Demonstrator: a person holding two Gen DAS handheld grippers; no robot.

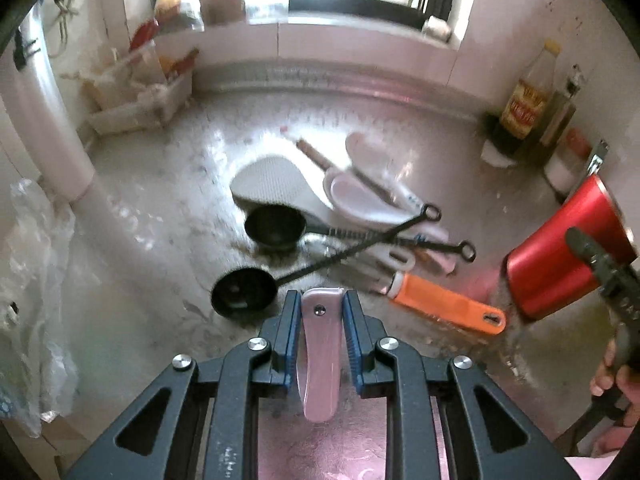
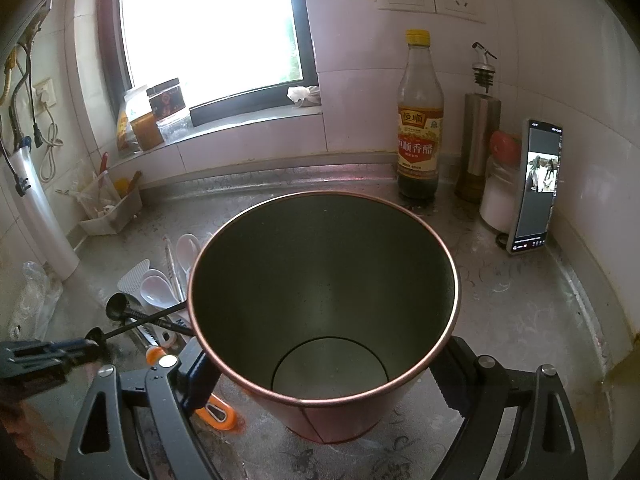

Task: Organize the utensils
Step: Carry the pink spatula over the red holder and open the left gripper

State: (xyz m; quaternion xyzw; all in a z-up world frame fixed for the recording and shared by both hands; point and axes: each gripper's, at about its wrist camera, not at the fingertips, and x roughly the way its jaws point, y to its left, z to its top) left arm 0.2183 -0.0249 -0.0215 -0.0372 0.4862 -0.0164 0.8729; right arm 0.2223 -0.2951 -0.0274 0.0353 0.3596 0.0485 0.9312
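My left gripper is shut on the silvery handle of a metal utensil; its working end is hidden below the fingers. Ahead on the steel counter lies a pile of utensils: a white rice paddle, white spoons, two black long-handled scoops and an orange-handled tool. My right gripper is shut on a red metal cup, tilted with its empty mouth toward the camera. The cup also shows at the right of the left wrist view.
A vinegar bottle, a steel oil dispenser, a red-lidded white jar and a propped phone line the back right wall. A clear bin and a white pipe stand at the left.
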